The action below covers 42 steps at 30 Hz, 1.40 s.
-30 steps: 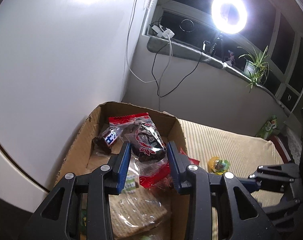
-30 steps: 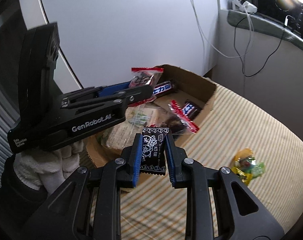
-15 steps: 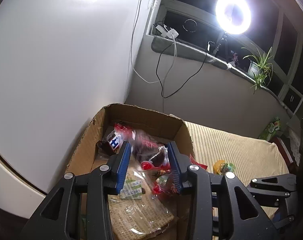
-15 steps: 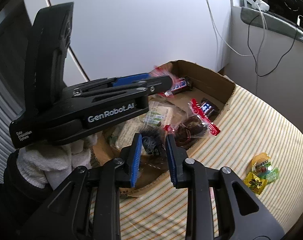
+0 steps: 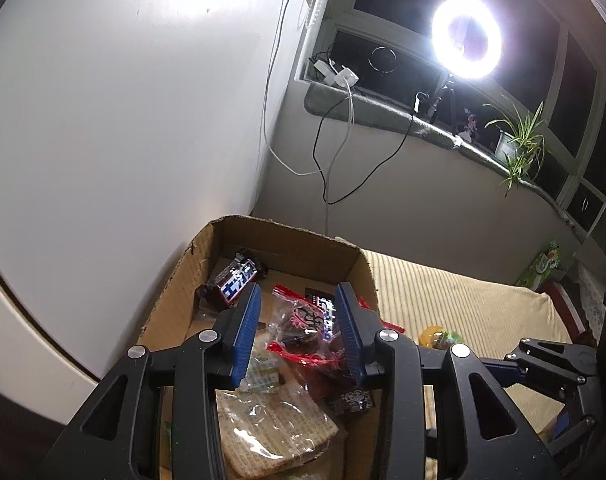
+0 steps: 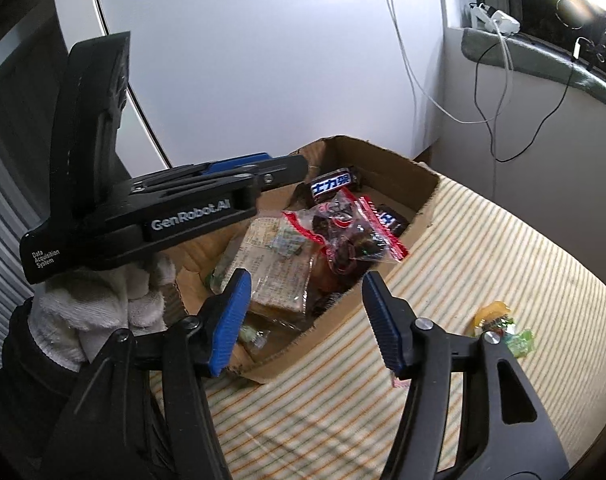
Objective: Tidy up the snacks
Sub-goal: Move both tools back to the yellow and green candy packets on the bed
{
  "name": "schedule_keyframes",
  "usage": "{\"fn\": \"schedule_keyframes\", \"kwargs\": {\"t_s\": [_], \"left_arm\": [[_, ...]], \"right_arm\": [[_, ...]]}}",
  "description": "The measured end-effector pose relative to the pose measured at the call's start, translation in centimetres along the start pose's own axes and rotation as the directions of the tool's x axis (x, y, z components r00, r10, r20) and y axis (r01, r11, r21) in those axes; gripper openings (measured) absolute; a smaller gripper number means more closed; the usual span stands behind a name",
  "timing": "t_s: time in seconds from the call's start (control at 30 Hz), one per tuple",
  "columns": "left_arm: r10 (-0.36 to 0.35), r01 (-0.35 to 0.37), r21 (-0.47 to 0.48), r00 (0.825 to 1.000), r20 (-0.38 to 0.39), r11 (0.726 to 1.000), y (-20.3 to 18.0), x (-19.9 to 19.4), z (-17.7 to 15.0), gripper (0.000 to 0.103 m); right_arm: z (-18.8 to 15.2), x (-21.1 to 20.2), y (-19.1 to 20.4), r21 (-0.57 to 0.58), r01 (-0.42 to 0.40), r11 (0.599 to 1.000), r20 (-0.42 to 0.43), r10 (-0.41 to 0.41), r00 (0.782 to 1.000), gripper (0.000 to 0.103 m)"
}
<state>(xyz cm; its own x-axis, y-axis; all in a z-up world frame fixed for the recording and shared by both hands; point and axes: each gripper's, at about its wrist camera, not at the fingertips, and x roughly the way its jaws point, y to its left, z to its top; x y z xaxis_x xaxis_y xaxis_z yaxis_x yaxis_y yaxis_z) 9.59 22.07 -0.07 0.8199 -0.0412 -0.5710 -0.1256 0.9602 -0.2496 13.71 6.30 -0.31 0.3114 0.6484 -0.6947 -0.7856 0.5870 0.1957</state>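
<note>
Left gripper (image 5: pixel 297 330): released, above cardboard box (image 6: pixel 419 188).
Right gripper (image 6: pixel 303 320): released, nothing held.
Yellow candy (image 6: pixel 499 322): on striped cloth (image 6: pixel 483 248), at 3 o'clock, nearer my right.

left tongs (image 5: pixel 297 330) – agape, right tongs (image 6: pixel 305 316) – agape

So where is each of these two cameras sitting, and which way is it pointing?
Left wrist: rides on the left gripper, looking along its open blue fingers into the cardboard box of snacks; the right gripper shows at the lower right.
Right wrist: rides on the right gripper, open, looking from the striped cloth side into the box; the left gripper and gloved hand show at the left.
Shared: box, red-edged snack bag, yellow candy, windowsill cables.
</note>
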Motion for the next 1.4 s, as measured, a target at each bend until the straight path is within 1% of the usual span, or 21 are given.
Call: {"fn": "schedule_keyframes", "kwargs": {"t_s": [0.2,0.43,0.57,0.67,0.83,0.93,1.03,1.2,1.27,1.33,1.4], "left_arm": [[-0.01,0.01,0.011,1.0,0.016,1.0,-1.1,-1.3,-0.2,0.037],[-0.042,0.042,0.02,0.999,0.03,0.999,-2.8,-2.8,-1.1,0.037],[-0.072,0.072,0.032,0.997,0.021,0.997,-4.4,-3.2,-2.2,0.037],[-0.102,0.102,0.039,0.995,0.006,0.994,-5.7,-3.3,-3.3,0.037],[-0.151,0.154,0.065,0.987,-0.049,0.986,-8.4,-2.4,-5.0,0.037],[-0.179,0.185,0.075,0.98,-0.082,0.98,-9.9,-1.7,-6.0,0.037],[-0.194,0.206,0.092,0.973,-0.125,0.974,-11.3,-0.7,-7.0,0.037],[-0.198,0.222,0.113,0.962,-0.187,0.969,-13.2,1.7,-7.8,0.037],[-0.198,0.226,0.119,0.958,-0.206,0.967,-13.8,2.7,-8.0,0.037],[-0.198,0.228,0.118,0.955,-0.219,0.967,-14.1,3.4,-8.1,0.037],[-0.2,0.23,0.108,0.952,-0.231,0.967,-14.2,4.3,-8.1,0.037]], "right_arm": [[-0.5,-2.2,-1.5,0.029,0.033,0.999,0.029,-0.034,0.999,0.061],[-1.4,-4.6,-4.9,0.074,0.104,0.992,0.044,-0.108,0.993,0.061],[-2.3,-5.3,-7.7,0.091,0.171,0.981,0.016,-0.173,0.985,0.061],[-3.3,-5.8,-10.6,0.117,0.222,0.968,-0.013,-0.222,0.975,0.061],[-4.5,-5.6,-14.2,0.159,0.272,0.949,-0.056,-0.267,0.962,0.061],[-5.0,-5.0,-16.1,0.187,0.276,0.943,-0.082,-0.265,0.961,0.061],[-5.2,-4.1,-17.1,0.197,0.262,0.945,-0.104,-0.246,0.964,0.061],[-5.4,-2.6,-18.1,0.185,0.24,0.953,-0.126,-0.219,0.968,0.061],[-5.4,-1.8,-18.4,0.194,0.225,0.955,-0.137,-0.2,0.97,0.061],[-5.4,-1.0,-19.0,0.218,0.195,0.956,-0.149,-0.165,0.975,0.06],[-5.0,-0.6,-19.1,0.224,0.184,0.957,-0.143,-0.155,0.978,0.06]]}}
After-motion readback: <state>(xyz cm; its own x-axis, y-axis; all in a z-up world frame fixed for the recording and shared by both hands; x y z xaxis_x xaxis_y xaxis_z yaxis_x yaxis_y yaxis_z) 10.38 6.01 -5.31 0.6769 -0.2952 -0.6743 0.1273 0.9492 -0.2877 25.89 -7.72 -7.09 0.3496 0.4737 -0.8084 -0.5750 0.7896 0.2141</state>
